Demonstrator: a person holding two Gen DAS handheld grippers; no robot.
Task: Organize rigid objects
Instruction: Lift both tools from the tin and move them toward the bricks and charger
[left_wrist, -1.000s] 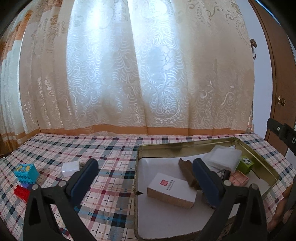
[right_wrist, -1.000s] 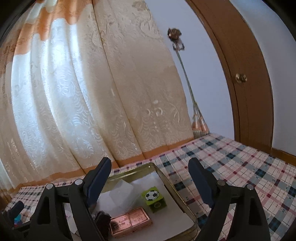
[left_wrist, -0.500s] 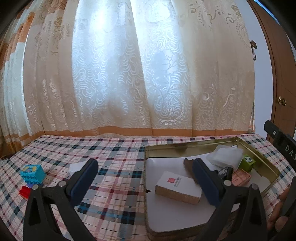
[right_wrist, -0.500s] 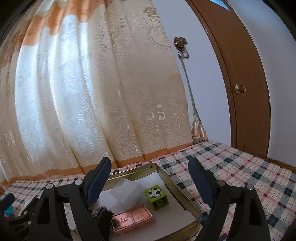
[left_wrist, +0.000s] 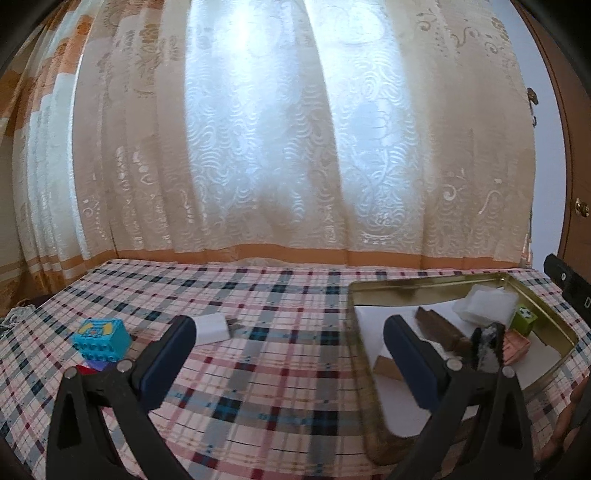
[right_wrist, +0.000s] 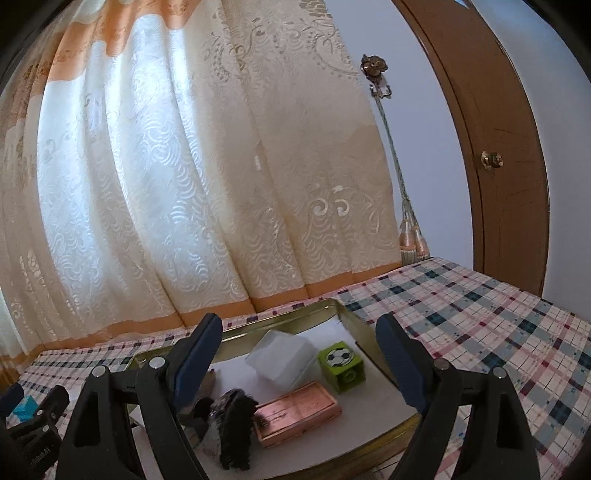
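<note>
Cream lace curtains (left_wrist: 295, 147) with an orange hem fill the background behind a bed-like surface spread with a pink, blue and white checked cloth (left_wrist: 266, 362); a brown wooden door (right_wrist: 506, 166) with a brass knob stands at three o'clock in the right wrist view.

On the cloth lies a shallow gold metal tray (left_wrist: 424, 291) lined with white paper. In the left wrist view it sits at about four o'clock. Inside it, seen from the right wrist, are a translucent white box (right_wrist: 282, 360), a green cube with a football print (right_wrist: 341, 362) just beside that box at its three o'clock, a copper-coloured flat tin (right_wrist: 297, 411) below them, and a dark fuzzy object (right_wrist: 234, 424) at the tin's nine o'clock. A brown wooden block (left_wrist: 441, 328) also lies in the tray, partly hidden by a finger.

Outside the tray, at about eight o'clock in the left wrist view, a blue toy block (left_wrist: 100, 338) rests on the cloth with a red piece (left_wrist: 86, 369) and a purple piece against its lower edge. A small white block (left_wrist: 212, 326) lies just past the left fingertip.

The left gripper (left_wrist: 288, 354) has its jaws spread wide with nothing between them, over bare cloth. The right gripper (right_wrist: 299, 354) is likewise spread wide and empty, above the tray.
</note>
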